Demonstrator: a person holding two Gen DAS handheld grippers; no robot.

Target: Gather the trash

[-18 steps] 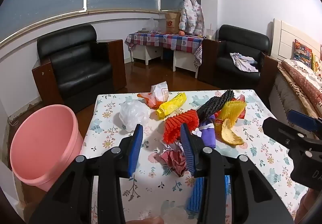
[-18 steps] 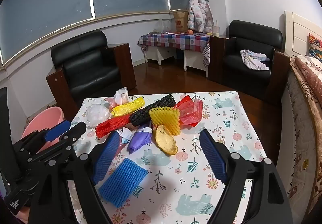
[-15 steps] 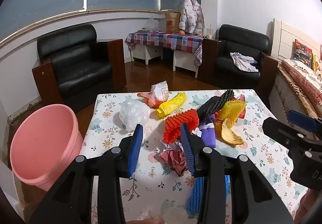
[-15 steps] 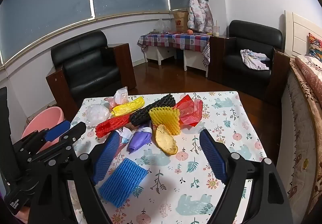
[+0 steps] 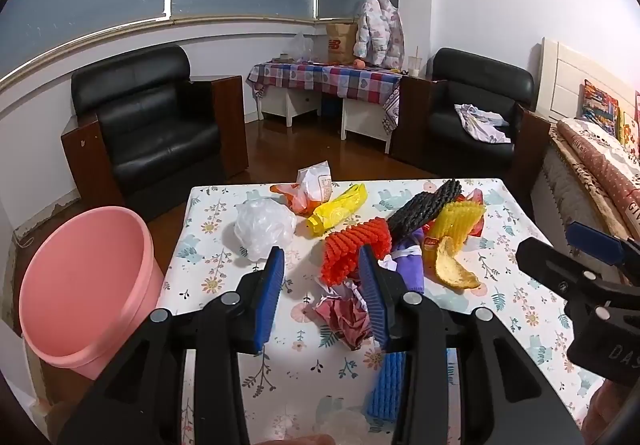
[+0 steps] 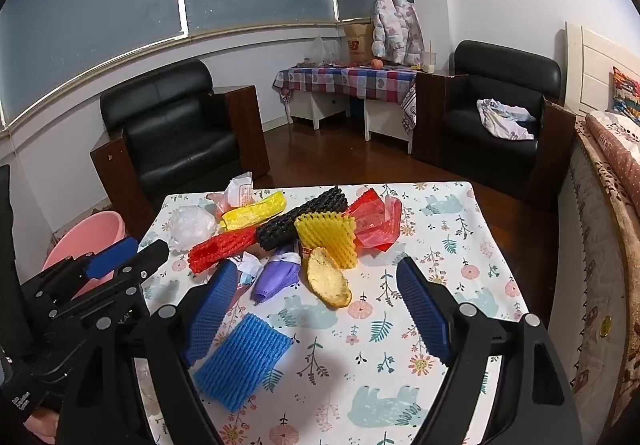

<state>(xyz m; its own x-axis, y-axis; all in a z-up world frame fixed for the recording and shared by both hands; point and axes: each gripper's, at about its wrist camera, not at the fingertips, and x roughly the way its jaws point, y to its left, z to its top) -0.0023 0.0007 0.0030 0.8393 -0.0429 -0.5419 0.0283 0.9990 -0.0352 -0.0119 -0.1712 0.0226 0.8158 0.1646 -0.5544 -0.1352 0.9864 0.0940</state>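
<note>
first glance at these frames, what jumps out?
The heap of bright trash mid-table: a red foam net, a black foam net and a yellow foam net bunched together, with a blue foam net lying apart nearer the cameras. Next, the big pink bucket off the table's left edge. Both the left gripper and the right gripper hover over the floral tablecloth, jaws open and empty.

Blue foam net (image 5: 386, 385) half hidden behind left fingers (image 5: 374, 295) (lower part).
</note>
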